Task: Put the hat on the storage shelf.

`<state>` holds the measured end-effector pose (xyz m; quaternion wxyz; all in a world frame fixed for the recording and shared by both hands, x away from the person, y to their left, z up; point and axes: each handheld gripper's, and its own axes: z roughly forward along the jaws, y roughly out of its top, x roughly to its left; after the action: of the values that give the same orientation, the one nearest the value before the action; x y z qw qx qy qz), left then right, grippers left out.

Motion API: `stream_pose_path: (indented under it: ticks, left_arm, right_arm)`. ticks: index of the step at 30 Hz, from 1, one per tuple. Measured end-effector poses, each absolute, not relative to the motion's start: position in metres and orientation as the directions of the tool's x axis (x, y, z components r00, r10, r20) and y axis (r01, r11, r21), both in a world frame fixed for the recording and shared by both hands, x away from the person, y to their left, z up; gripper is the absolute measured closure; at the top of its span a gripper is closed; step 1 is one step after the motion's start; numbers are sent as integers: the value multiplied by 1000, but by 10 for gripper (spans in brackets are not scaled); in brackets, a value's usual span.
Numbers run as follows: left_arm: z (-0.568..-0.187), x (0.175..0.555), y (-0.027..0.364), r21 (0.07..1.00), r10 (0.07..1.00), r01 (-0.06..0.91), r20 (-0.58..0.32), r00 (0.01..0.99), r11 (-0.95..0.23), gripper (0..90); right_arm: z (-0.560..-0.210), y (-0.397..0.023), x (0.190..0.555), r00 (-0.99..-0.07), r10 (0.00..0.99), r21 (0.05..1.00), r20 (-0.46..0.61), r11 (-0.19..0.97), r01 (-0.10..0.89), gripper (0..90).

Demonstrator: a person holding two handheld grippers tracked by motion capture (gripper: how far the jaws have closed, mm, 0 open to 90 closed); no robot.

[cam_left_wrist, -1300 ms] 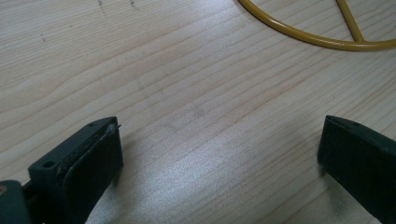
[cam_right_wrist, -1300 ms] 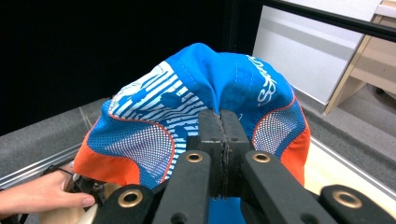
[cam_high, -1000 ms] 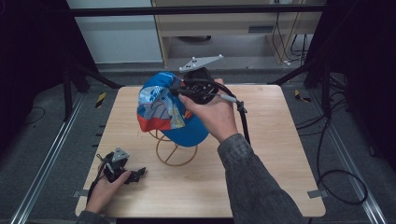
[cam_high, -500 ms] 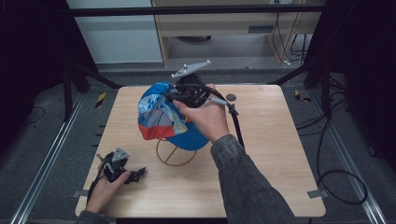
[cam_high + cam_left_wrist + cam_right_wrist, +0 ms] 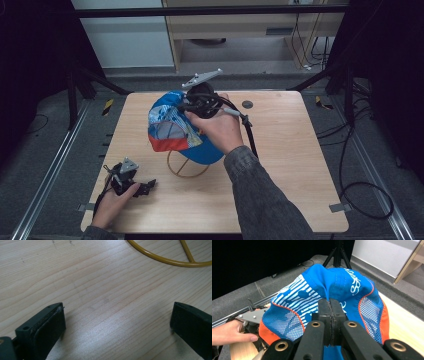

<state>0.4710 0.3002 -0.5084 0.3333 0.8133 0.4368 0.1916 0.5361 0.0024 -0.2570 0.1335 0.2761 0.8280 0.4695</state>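
Cap [image 5: 332, 287] — blue fabric (mesh sides) — pinched by right hand-held gripper [image 5: 331, 305].

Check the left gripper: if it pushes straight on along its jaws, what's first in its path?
Probably the yellow wire stand: the left gripper lies open on the table, bare wood ahead up to the ring. Depth unclear.
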Motion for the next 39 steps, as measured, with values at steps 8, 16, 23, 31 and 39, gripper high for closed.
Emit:
stream_pose_path:
  ticks: [8,16,23,31,39]
  left_arm:
    - [-508,471,300,709,838,583,21,545,-397,0]
    - [-508,471,300,710,839,582,22,544,-396,0]
    - [-508,471,300,710,839,582,21,544,-396,0]
    - [-508,471,300,709,838,583,21,545,-396,0]
    - [-508,471,300,710,838,582,21,545,-397,0]
  right_arm:
    - [-259,2,536,-809,586,851,37,407,333,897]
    - [-259,2,535,-808,588,850,31,411,331,866]
    - [-259,0,533,-808,588,850,27,412,328,840]
    - [-258,0,532,-811,584,852,26,412,324,799]
    - [-258,-3,528,-805,592,858,33,397,327,686]
